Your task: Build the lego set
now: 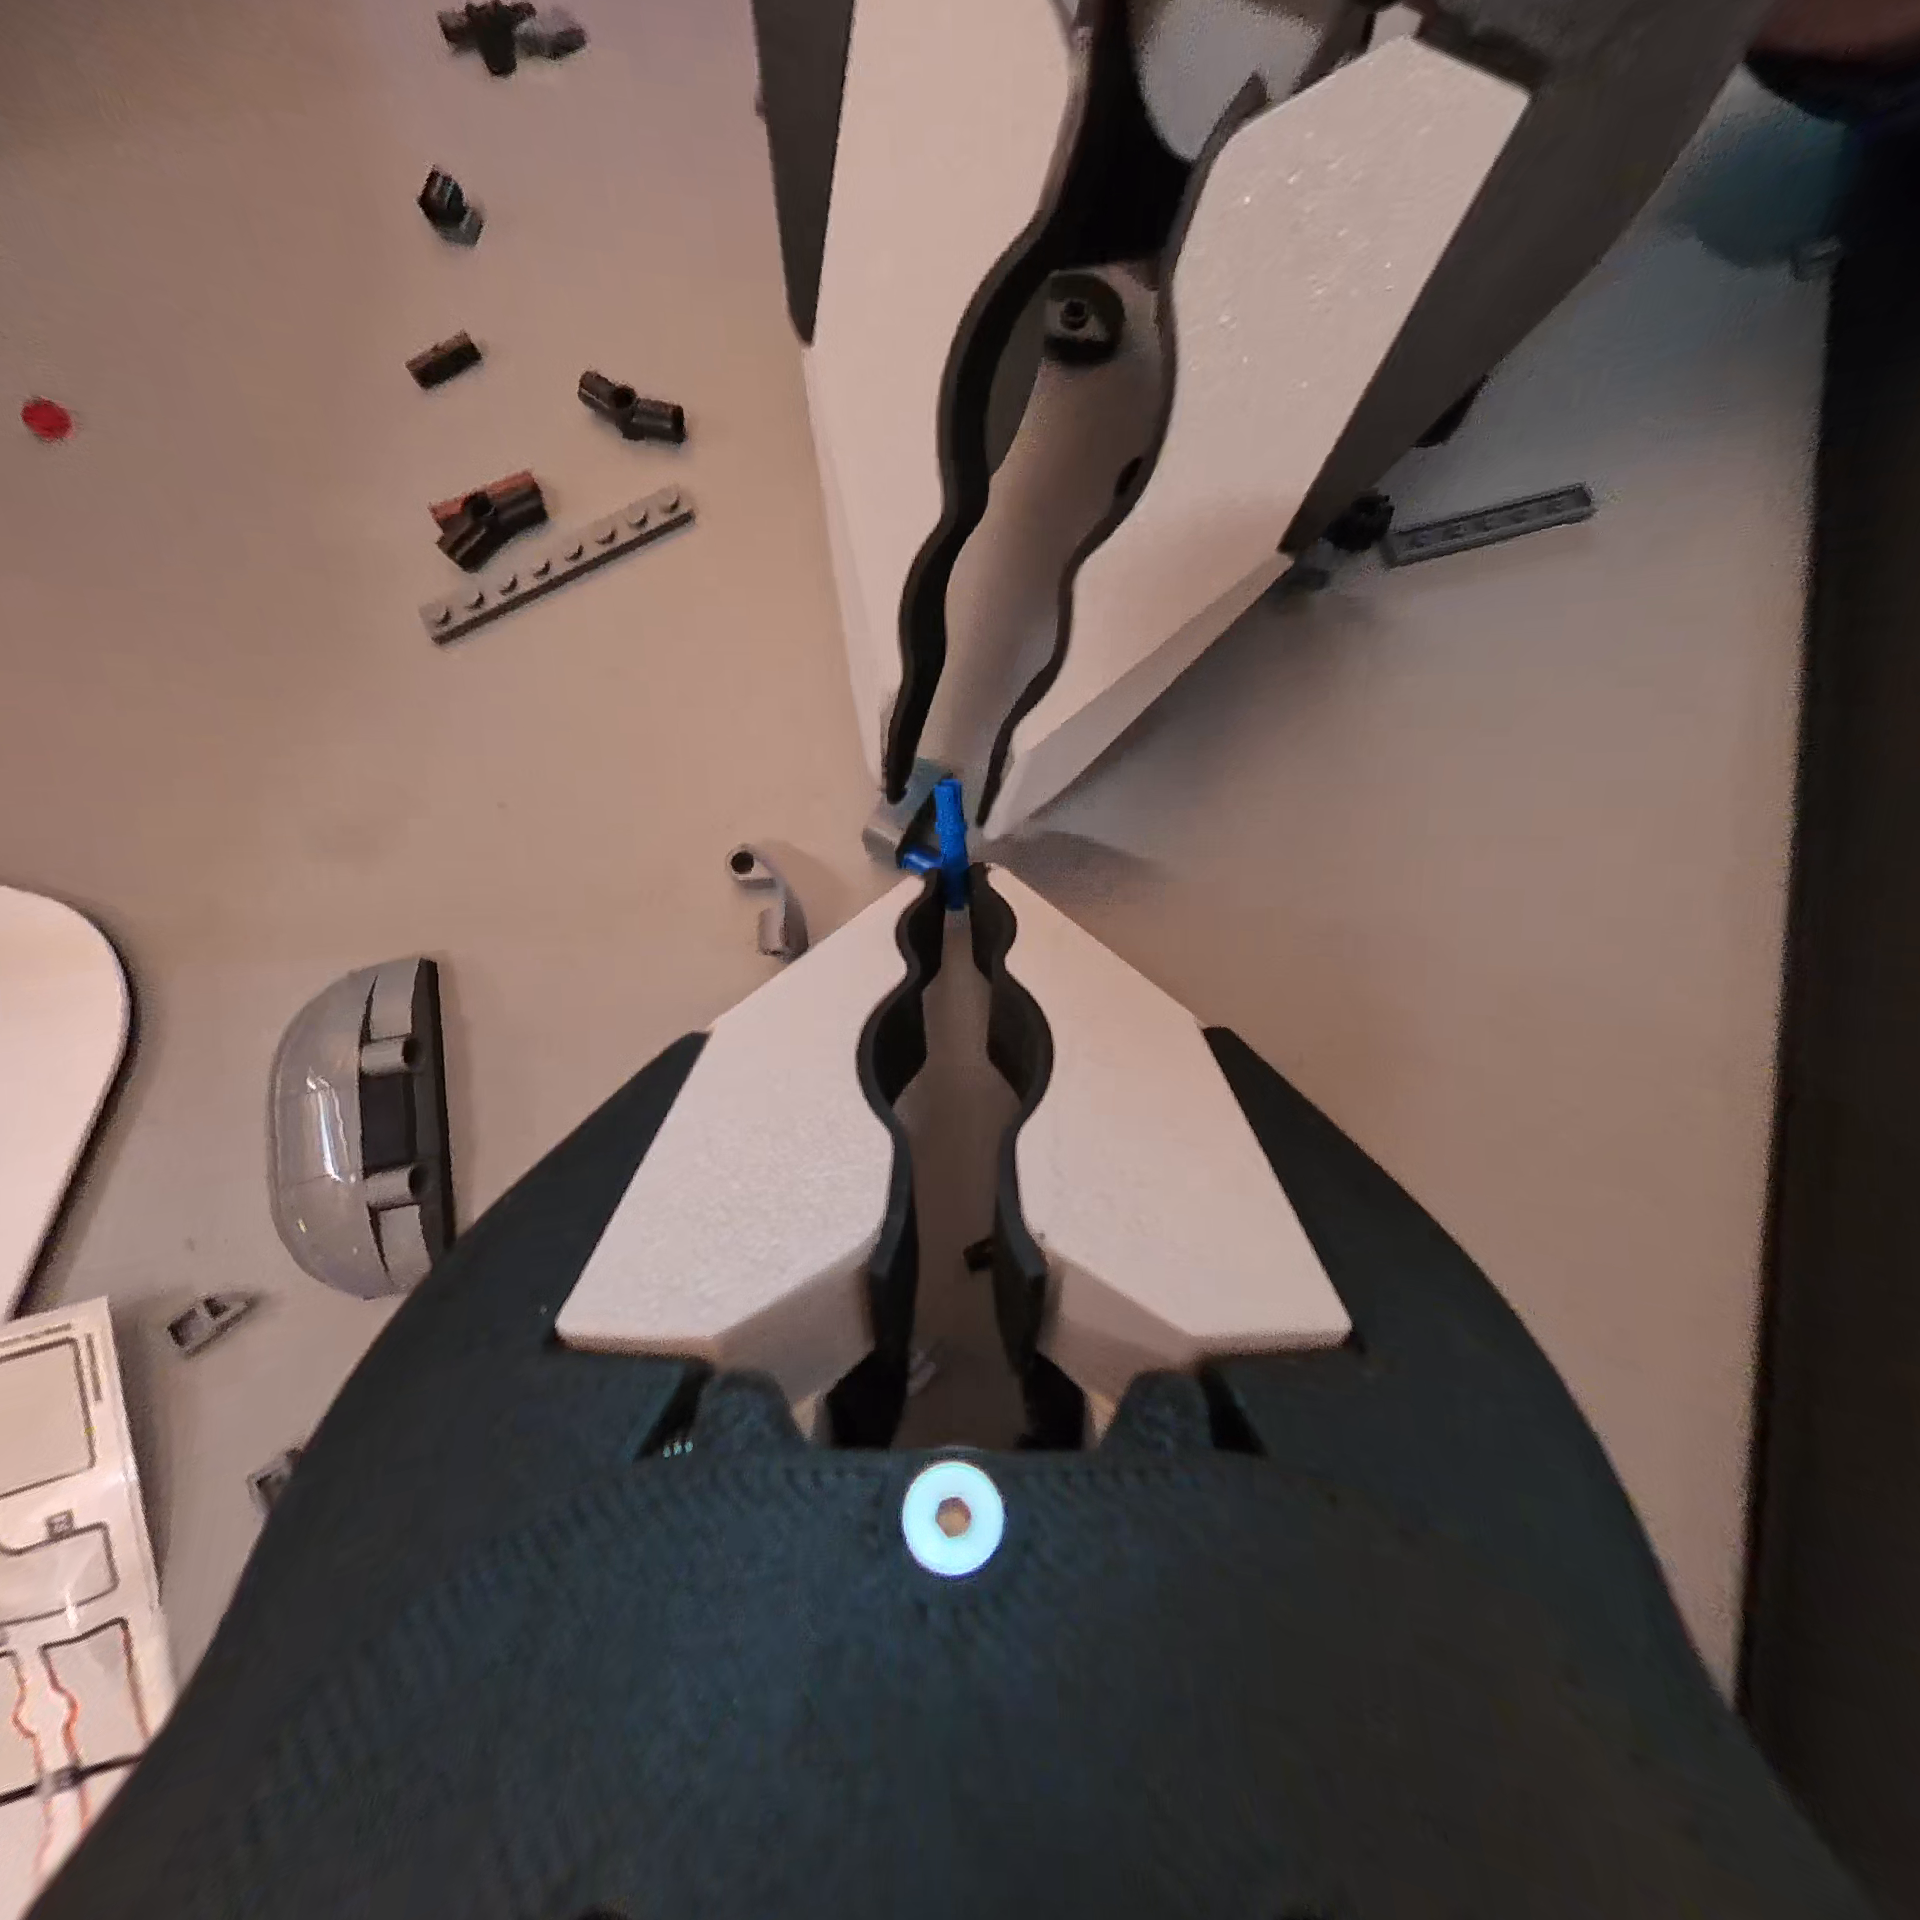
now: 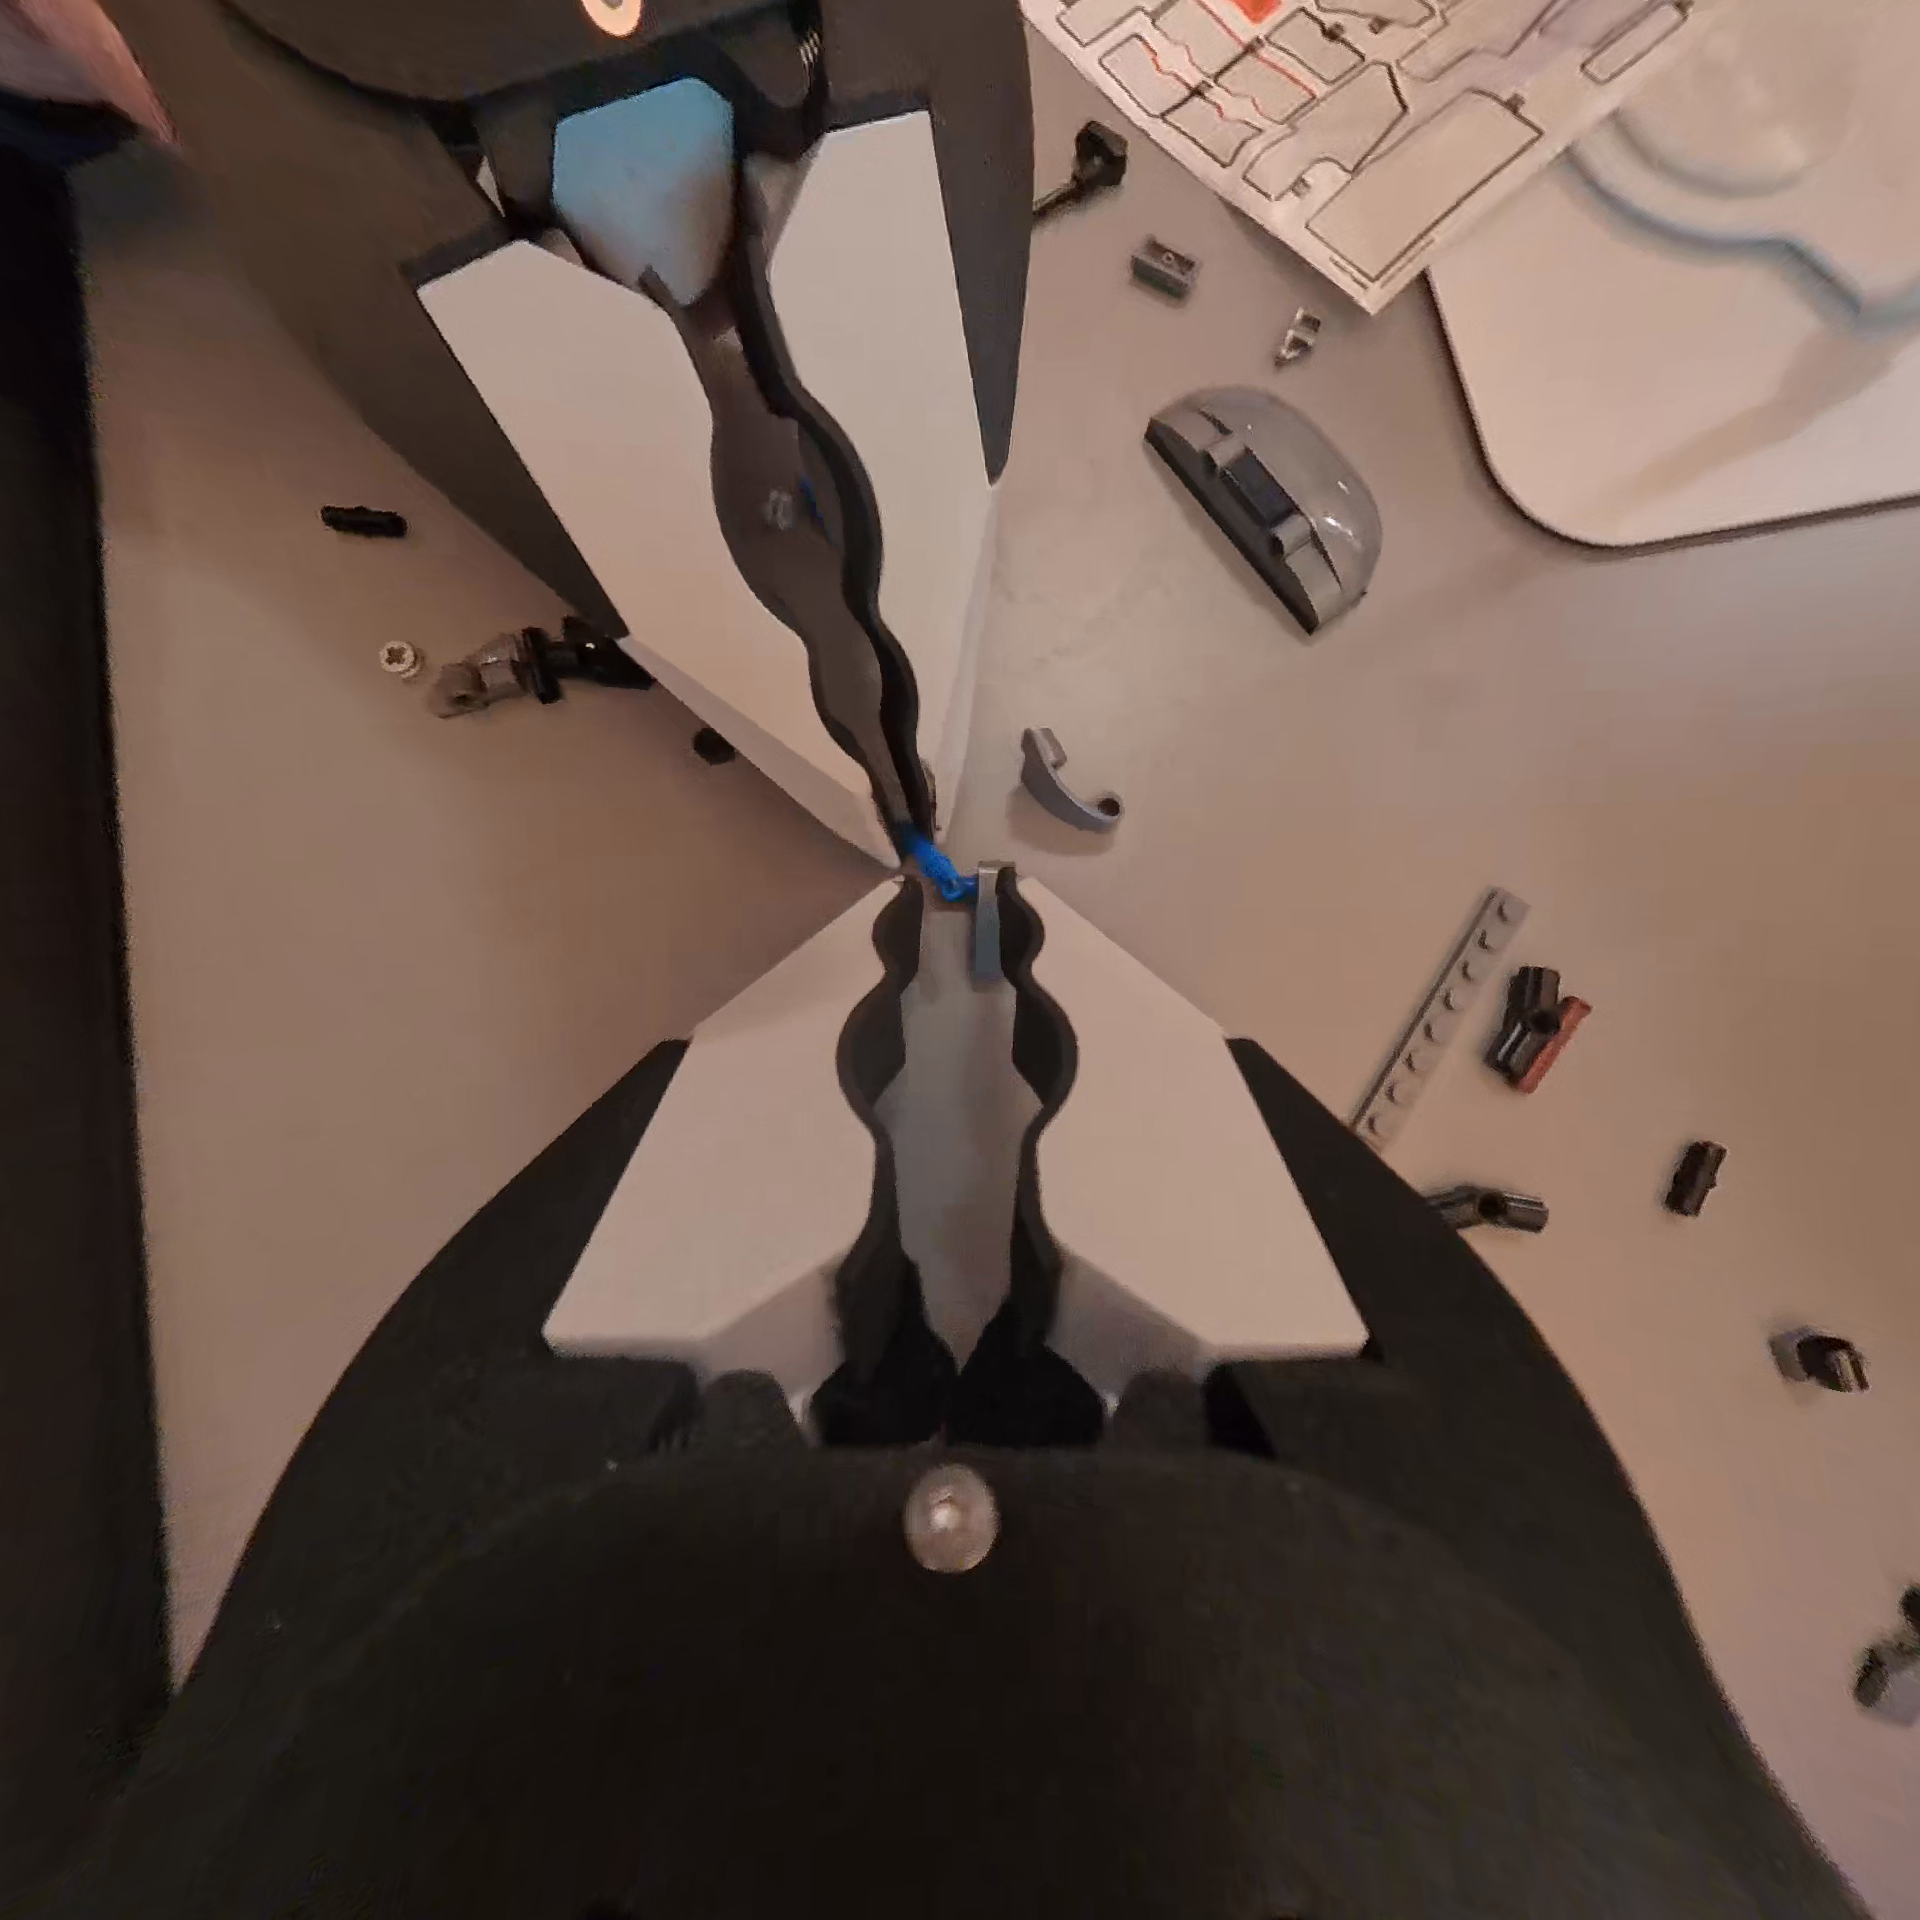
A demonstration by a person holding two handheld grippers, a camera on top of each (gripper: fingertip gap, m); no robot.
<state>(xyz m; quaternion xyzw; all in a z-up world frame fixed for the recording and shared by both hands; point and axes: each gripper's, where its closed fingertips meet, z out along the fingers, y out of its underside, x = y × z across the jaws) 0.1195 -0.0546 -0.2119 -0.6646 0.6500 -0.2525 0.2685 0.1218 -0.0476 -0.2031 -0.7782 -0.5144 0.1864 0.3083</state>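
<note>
Left hand-held gripper (image 1: 951,902) closed on blue pin (image 1: 948,831), pinched at tips so free end is left exposed. Right hand-held gripper (image 2: 961,883) closed on small grey piece (image 2: 987,920), held upright against one finger, hole side apparently turned toward pin. Both parts held tip to tip above table (image 1: 312,748), pin touching grey piece (seating depth cannot be told). Loose parts kept spread alongside: long grey plate (image 1: 556,566), canopy piece (image 1: 358,1127), grey curved piece (image 2: 1065,795).
</note>
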